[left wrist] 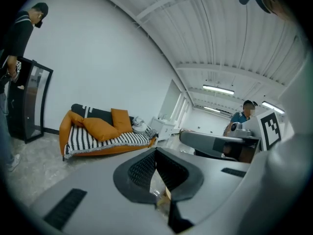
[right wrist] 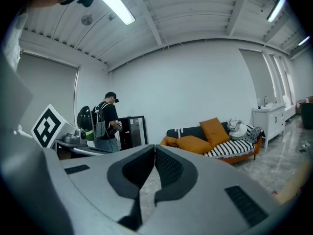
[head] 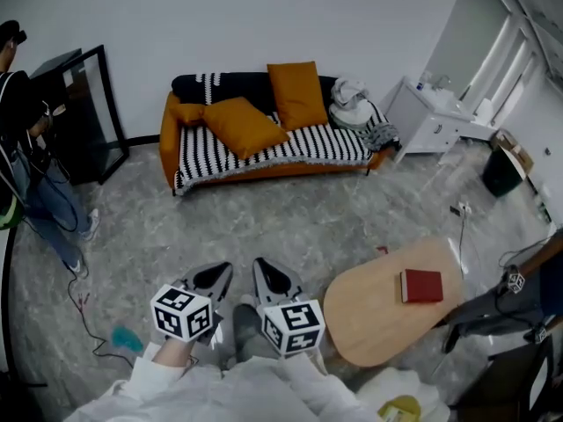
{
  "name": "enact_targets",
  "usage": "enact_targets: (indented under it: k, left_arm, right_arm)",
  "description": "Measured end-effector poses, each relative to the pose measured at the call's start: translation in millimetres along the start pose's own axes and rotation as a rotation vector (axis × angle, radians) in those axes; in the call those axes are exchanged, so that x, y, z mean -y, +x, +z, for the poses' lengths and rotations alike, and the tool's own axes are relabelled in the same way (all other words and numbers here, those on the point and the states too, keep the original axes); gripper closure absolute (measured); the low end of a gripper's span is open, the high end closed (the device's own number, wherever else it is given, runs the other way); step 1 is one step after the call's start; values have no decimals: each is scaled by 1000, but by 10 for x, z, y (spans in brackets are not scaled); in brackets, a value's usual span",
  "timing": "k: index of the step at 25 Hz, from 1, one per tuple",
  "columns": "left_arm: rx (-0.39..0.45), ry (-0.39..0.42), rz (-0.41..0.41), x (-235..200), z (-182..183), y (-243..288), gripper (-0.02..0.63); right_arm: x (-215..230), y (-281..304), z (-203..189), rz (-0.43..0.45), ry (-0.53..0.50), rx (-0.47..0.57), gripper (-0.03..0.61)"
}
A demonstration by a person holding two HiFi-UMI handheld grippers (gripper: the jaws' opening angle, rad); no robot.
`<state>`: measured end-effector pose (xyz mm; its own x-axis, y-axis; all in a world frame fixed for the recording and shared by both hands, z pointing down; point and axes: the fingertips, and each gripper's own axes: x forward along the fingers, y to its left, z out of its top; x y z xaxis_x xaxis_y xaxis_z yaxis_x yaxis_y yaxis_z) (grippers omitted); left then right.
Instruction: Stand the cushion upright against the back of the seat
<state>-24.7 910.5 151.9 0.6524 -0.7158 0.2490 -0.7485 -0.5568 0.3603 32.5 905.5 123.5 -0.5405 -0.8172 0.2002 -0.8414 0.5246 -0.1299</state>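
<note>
An orange sofa (head: 169, 139) with a black-and-white striped cover stands against the far wall. One orange cushion (head: 244, 126) lies tilted on the seat, and a second (head: 297, 95) stands upright against the back. My left gripper (head: 214, 280) and right gripper (head: 274, 280) hover side by side over the floor, well short of the sofa. Both are shut with nothing between the jaws. The left gripper view shows its shut gripper (left wrist: 155, 152) and, far off, the lying cushion (left wrist: 100, 128). In the right gripper view the shut gripper (right wrist: 155, 149) points toward that same cushion (right wrist: 195, 144).
A person (head: 26, 148) stands at the left by a black glass cabinet (head: 84, 112). A round wooden table (head: 378, 323) with a red book (head: 421, 286) is at my right. A white cabinet (head: 435, 117) stands right of the sofa, and clothes (head: 352, 104) are piled on the sofa's right end.
</note>
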Motion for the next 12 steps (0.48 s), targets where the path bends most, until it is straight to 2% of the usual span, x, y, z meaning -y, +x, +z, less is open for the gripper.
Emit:
enact_targets:
  k: [8,12]
  left_arm:
    - [27,-1,10,-483,455,641,607]
    - [10,-8,23,-785,608,1100,607]
  right_arm:
    - [583,725,297,0,-14,17,565]
    - [900,1229,367,27,-4,2,565]
